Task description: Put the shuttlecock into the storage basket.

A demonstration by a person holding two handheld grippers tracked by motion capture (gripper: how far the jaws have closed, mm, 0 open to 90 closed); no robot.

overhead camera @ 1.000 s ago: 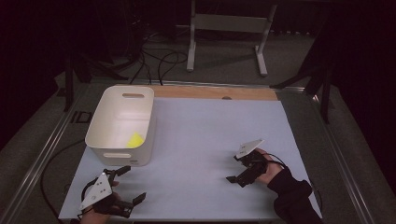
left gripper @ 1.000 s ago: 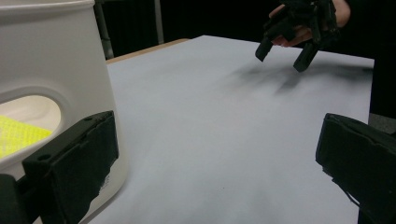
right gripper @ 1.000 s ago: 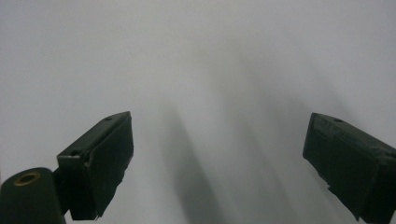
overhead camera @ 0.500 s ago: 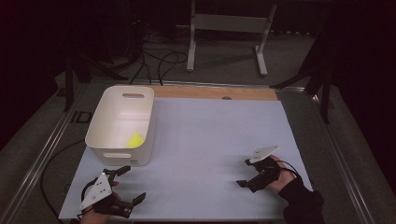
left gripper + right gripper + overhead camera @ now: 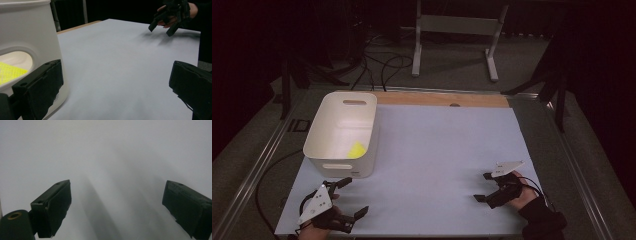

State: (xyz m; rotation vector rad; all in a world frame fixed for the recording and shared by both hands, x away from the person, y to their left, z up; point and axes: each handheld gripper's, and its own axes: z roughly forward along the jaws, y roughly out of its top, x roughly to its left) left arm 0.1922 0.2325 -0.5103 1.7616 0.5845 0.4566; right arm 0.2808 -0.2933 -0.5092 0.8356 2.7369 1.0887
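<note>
High view: both tongs empty over pale blue worktop.
Left tongs and right tongs gape wide. Flat yellow sheet lies inside white plastic tub; probably light, limp; pinch an edge.

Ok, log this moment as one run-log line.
left gripper: open, empty | right gripper: open, empty | white plastic bin: holds yellow piece

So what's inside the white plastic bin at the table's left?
The white plastic bin holds one flat yellow piece lying on its floor against the near wall; the left gripper view shows it through the handle slot. The near wall hides the floor strip right behind it.
</note>
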